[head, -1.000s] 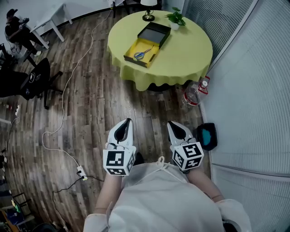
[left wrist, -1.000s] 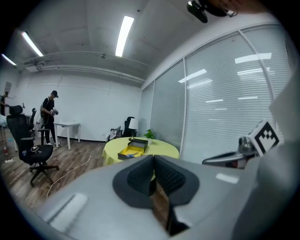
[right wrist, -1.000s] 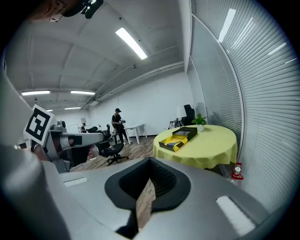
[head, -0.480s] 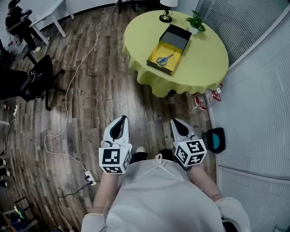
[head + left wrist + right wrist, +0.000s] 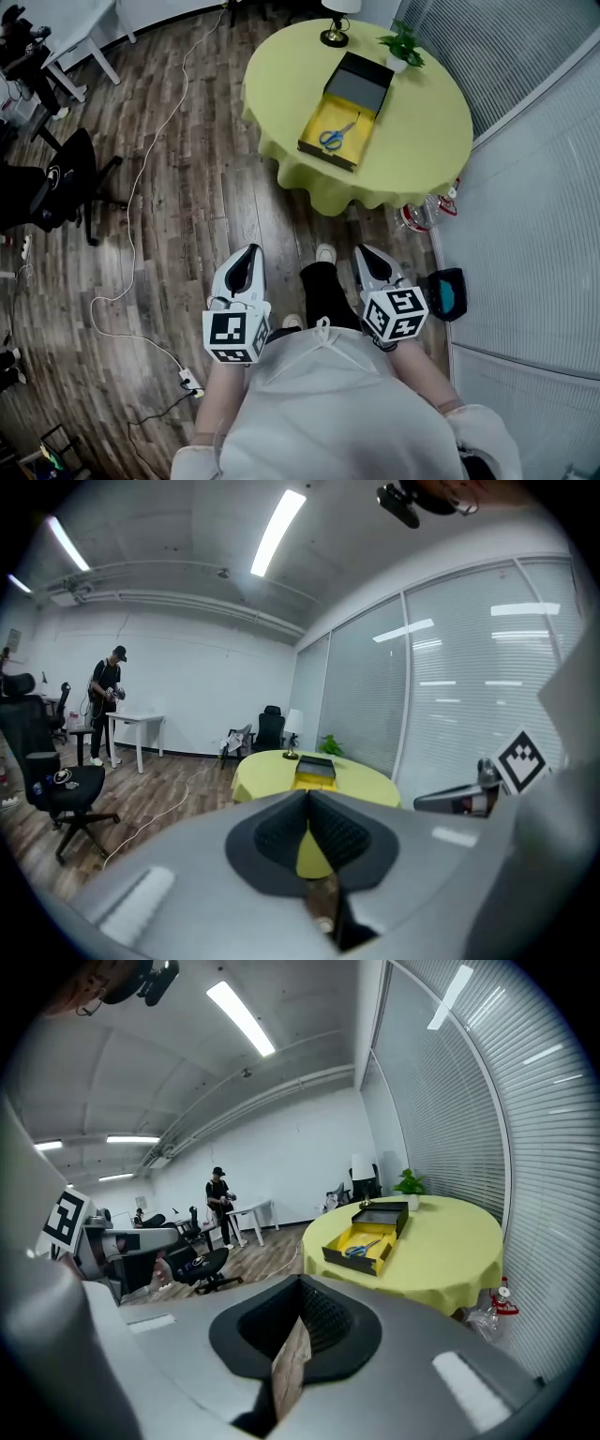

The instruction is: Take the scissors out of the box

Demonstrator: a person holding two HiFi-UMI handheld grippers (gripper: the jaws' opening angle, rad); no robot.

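Compared with a second ago, the round table with yellow-green cloth (image 5: 412,141) is sitting closer in the head view, and a dark-trousered leg (image 5: 323,291) is stepping between the grippers. At twelve o'clock, the blue-handled metal scissors (image 5: 336,136) are lying inside the open black box with yellow lining (image 5: 325,156). The left gripper (image 5: 251,250) and the right gripper (image 5: 362,250) are both holding their jaws pressed together, empty.

Distant table (image 5: 422,122) in all 3 views
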